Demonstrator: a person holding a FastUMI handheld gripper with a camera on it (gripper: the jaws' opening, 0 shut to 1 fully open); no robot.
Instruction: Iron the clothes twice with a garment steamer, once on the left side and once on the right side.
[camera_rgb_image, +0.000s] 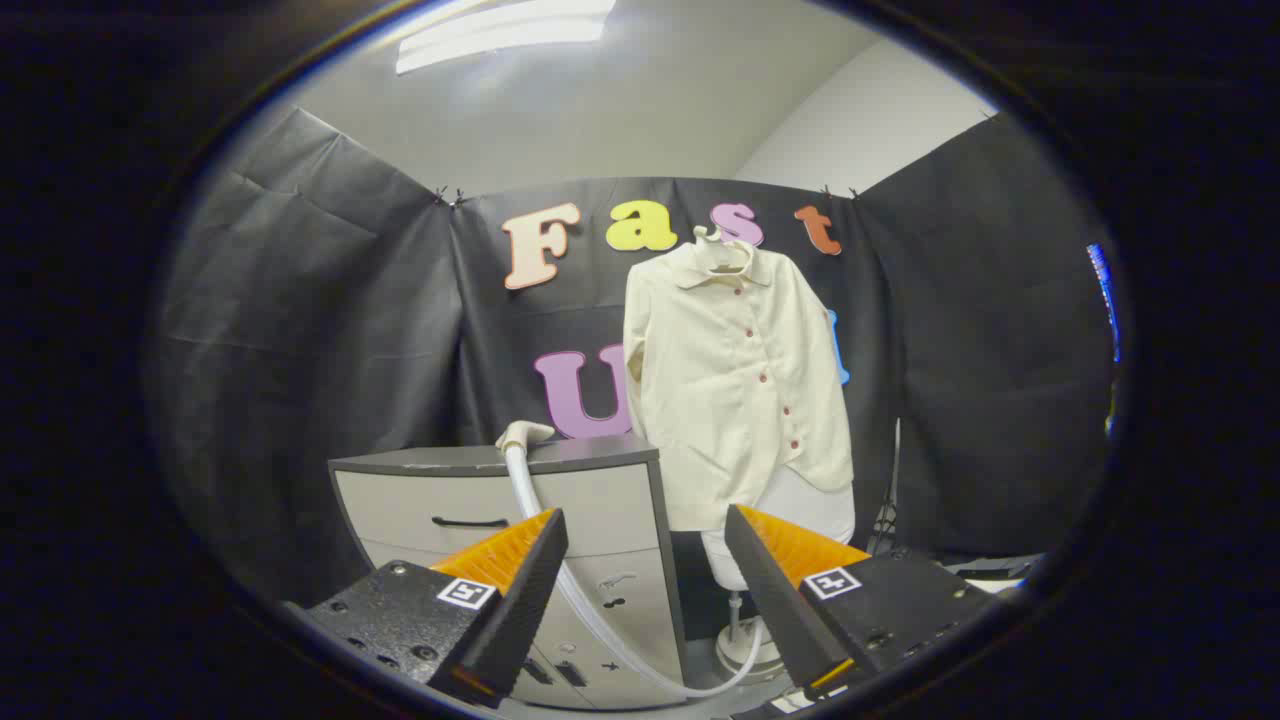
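Observation:
A cream button-up shirt (738, 380) hangs on a white mannequin stand (741, 640) in front of the back wall, beyond my fingers and slightly right of them. The garment steamer's pale head (522, 435) rests on top of a grey drawer cabinet (500, 500) to the left of the shirt. Its white hose (590, 610) runs down the cabinet front and curves across the floor to the stand's base. My gripper (645, 530) is open, with nothing between its fingers, well short of the cabinet and the shirt.
The cabinet has several drawers with dark handles. Black cloth walls close the booth on the left, back and right. A thin dark tripod-like stand (888, 500) leans at the right of the mannequin. A ceiling light (505, 30) glows overhead.

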